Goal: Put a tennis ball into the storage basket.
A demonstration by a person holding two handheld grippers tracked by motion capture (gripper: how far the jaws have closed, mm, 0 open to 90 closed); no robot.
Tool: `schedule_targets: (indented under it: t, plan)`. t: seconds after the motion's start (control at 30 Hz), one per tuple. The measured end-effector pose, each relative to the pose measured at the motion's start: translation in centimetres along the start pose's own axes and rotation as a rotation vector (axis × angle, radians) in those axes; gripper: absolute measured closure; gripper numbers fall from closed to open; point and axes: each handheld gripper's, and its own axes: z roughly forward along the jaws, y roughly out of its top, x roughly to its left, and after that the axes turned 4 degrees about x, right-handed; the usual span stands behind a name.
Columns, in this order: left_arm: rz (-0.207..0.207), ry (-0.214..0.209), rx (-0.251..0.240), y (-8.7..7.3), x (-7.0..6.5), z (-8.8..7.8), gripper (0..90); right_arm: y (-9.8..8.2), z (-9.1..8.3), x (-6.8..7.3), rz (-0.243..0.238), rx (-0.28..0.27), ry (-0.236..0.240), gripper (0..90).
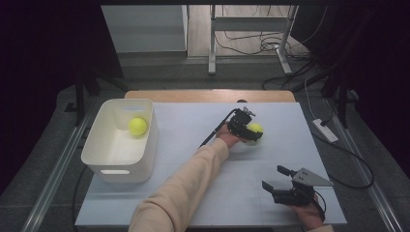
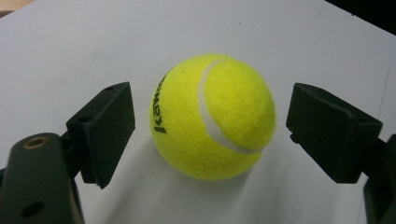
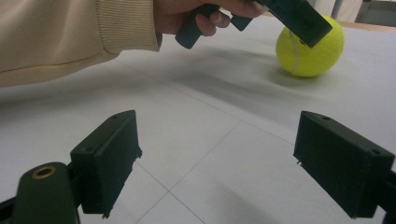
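The left gripper (image 2: 210,126) is spread around a tennis ball (image 2: 213,116) on the white table (image 1: 203,193), not touching. The right gripper (image 3: 233,163) hangs spread, holding nothing.

Bin (image 1: 118,159) sits on the tabletop (image 1: 193,121), left side; one ball (image 1: 138,126) inside it, toward the far end. Second ball (image 1: 256,129) on the tabletop right of centre, well apart from the bin. Left gripper (image 1: 247,131) reaches across to that ball; in the left gripper view the ball (image 2: 213,116) lies between the jaws, gaps on both sides. Right gripper (image 1: 276,177) near the front right edge, nearer the person than the second ball, jaws pointing left. Floor cables (image 1: 261,46) and table legs (image 1: 212,41) behind the tabletop.
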Motion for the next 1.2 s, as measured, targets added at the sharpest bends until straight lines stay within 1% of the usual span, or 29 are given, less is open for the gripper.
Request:
schedule_targets:
  t: [0.2,0.27,0.3,0.33,0.4,0.47,0.6,0.7,0.83,0.87,0.97,1.2]
  plan:
    - [-0.002,0.000,0.010,0.2,0.0,0.6,17.0,0.0,0.0,-0.1,0.002,-0.004,-0.004,14.4]
    - [-0.001,-0.003,0.014,0.2,0.0,0.7,18.5,0.0,0.0,-0.1,0.003,-0.004,-0.003,14.5]
    - [0.000,-0.007,0.016,0.2,-0.1,0.8,23.7,-0.1,0.0,-0.1,0.004,-0.006,-0.002,14.4]
    - [0.003,-0.004,0.020,0.2,-0.1,0.8,24.7,-0.1,-0.1,-0.1,0.002,-0.003,-0.003,14.4]
    - [0.000,-0.006,0.023,0.2,-0.1,0.9,25.6,-0.1,-0.1,-0.1,0.002,-0.002,-0.003,14.4]
    - [-0.013,-0.014,0.026,0.3,0.0,0.9,26.4,-0.1,-0.1,-0.2,0.004,-0.003,-0.003,14.4]
    - [-0.018,-0.016,0.037,0.3,0.1,0.8,27.5,-0.1,-0.1,-0.1,0.002,-0.003,-0.004,14.4]
    - [-0.008,-0.002,0.048,0.4,0.0,0.6,27.8,-0.1,-0.1,-0.1,0.001,-0.003,-0.005,14.4]
    - [-0.012,-0.002,0.040,0.4,0.1,0.4,28.0,-0.1,-0.1,-0.2,0.001,-0.001,-0.004,14.4]
    - [-0.016,-0.008,0.031,0.5,0.1,0.3,28.0,-0.1,-0.1,-0.2,0.001,-0.001,-0.004,14.5]
    - [-0.013,-0.022,0.028,0.6,0.1,-0.2,28.0,-0.1,-0.2,-0.2,0.001,-0.001,-0.005,14.4]
    - [0.002,-0.025,0.018,0.7,-0.1,-1.2,27.9,-0.1,-0.1,-0.1,0.001,-0.003,-0.007,14.5]
